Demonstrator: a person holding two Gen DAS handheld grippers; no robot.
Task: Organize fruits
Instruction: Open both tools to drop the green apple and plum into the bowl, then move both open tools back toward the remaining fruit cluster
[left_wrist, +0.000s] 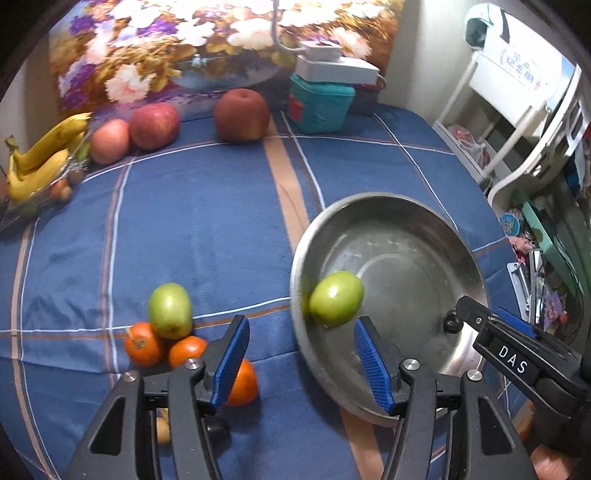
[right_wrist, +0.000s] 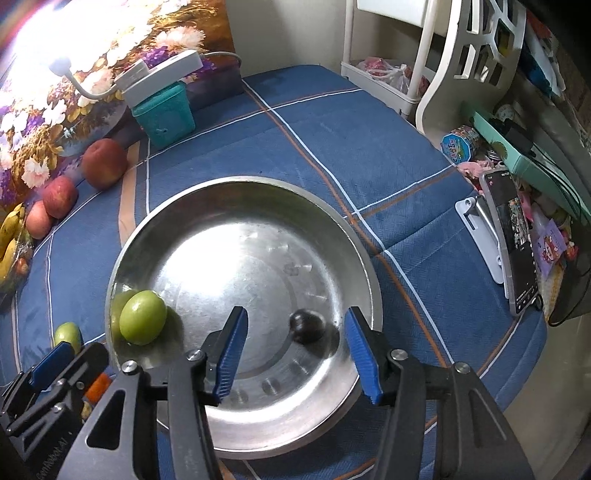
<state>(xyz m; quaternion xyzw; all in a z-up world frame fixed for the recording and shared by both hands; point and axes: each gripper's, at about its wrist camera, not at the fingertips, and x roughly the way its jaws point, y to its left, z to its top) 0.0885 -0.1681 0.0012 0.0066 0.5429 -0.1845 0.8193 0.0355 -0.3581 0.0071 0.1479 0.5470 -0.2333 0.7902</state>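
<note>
Left wrist view. Left gripper (left_wrist: 301, 360): jaws spread wide, nothing between the blue pads, nothing touched. Steel bowl (left_wrist: 439, 236) on blue plaid cloth (left_wrist: 192, 229), ahead and to the right. Green fruit (left_wrist: 335, 298) inside the bowl against its near-left wall, just beyond the fingertips. Second green fruit (left_wrist: 170, 311) on the cloth outside the bowl, resting on a cluster of three oranges (left_wrist: 143, 344). Far edge of cloth: three apples (left_wrist: 242, 115) in a row, bananas (left_wrist: 44, 155) at far left, teal box (left_wrist: 320, 102) at centre. Right gripper (left_wrist: 476, 314) entering over the bowl's right rim; jaw state not readable from here.

Right wrist view. Right gripper (right_wrist: 295, 350): jaws spread wide, empty, held over the bowl's near half. Small dark fruit (right_wrist: 307, 326) on the bowl floor, between and just beyond the pads, apart from both; seen here only. Phone on white stand (right_wrist: 511, 240) at right, likewise here only. Oranges mostly hidden behind the left gripper (right_wrist: 51, 363).
</note>
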